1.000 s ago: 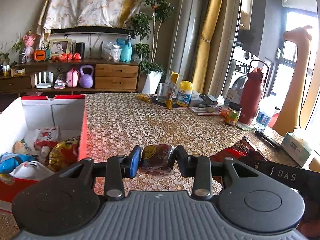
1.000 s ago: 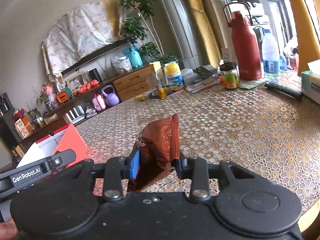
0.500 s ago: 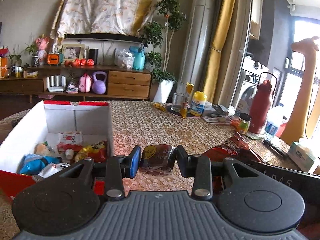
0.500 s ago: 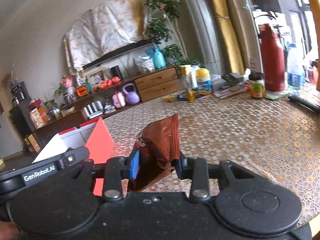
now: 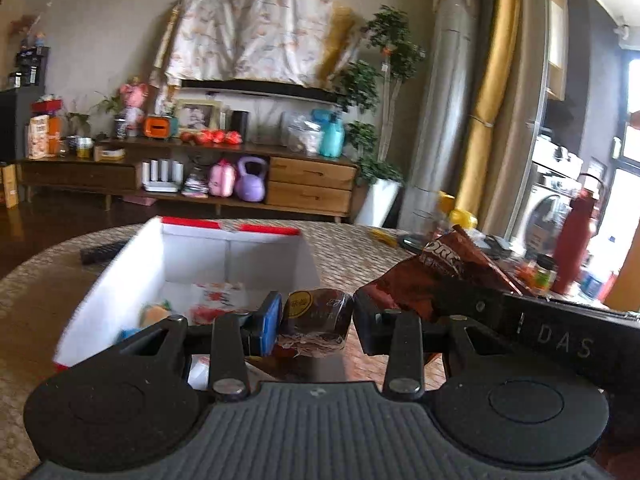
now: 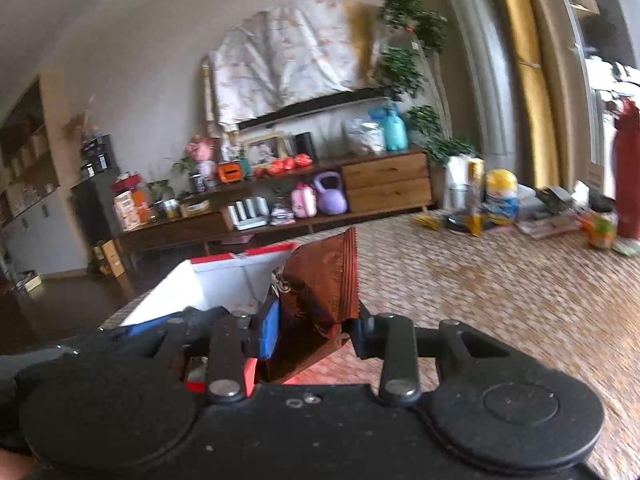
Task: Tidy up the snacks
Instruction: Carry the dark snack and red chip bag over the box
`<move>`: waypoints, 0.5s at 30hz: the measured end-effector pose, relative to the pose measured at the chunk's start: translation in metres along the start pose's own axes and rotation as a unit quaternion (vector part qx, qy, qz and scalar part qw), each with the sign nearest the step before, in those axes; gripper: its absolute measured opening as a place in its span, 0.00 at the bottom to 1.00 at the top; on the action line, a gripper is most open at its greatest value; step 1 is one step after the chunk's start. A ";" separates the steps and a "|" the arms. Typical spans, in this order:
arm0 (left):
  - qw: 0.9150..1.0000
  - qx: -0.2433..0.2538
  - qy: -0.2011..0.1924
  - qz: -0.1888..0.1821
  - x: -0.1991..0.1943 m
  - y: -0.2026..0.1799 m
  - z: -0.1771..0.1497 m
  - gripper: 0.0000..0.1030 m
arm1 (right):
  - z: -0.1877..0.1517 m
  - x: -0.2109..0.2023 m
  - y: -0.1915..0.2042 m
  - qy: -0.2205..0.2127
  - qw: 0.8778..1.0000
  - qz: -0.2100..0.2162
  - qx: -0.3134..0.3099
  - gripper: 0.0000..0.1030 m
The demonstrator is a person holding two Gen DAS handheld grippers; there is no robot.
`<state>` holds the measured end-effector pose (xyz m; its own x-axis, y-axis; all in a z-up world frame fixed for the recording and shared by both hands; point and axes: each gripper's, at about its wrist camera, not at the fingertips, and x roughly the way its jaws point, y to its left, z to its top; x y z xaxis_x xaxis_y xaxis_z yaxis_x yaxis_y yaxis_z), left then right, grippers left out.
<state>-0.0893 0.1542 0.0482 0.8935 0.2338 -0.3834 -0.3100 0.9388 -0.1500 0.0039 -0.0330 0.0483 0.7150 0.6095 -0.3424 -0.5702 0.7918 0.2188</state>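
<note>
two crinkly foil packets (image 5: 314, 312) (image 6: 316, 300), both gripper-clamped.

Red-rimmed white box (image 5: 120, 280), reddish-brown snack bag (image 6: 320, 288)

The back wall (image 5: 100, 20) is plain beige. On it a flowered cloth (image 5: 256, 32) hangs over a dark shelf (image 5: 256, 88). Below stands a long wooden sideboard (image 5: 188, 172) with two light drawers (image 5: 310, 184); on its lower shelf sits a purple kettlebell (image 5: 251, 179). To the right of the sideboard a green plant (image 5: 384, 80) grows in a white pot (image 5: 380, 200). Beside the plant stand a grey column (image 5: 444, 112) and a yellow curtain (image 5: 492, 96). Bright daylight comes through a window (image 5: 630, 128) at the far right. The floor (image 6: 60, 304) is dark wood.
</note>
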 end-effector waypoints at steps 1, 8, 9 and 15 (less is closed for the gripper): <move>1.000 -0.002 -0.002 0.007 0.001 0.005 0.002 0.36 | 0.002 0.004 0.005 -0.001 1.000 0.005 -0.005 0.32; 0.999 -0.008 0.000 0.052 0.024 0.048 0.016 0.36 | 0.015 0.043 0.044 0.003 0.999 0.034 -0.043 0.32; 0.998 -0.010 0.003 0.055 0.029 0.054 0.018 0.36 | 0.016 0.050 0.049 0.007 0.998 0.037 -0.047 0.32; 0.997 -0.025 0.024 0.075 0.057 0.085 0.025 0.37 | 0.016 0.091 0.072 0.037 0.996 0.054 -0.067 0.32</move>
<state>-0.0566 0.2540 0.0358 0.8192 0.3577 -0.4482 -0.4567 0.8797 -0.1326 0.0345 0.0804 0.0475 0.6177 0.6822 -0.3911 -0.6946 0.7065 0.1354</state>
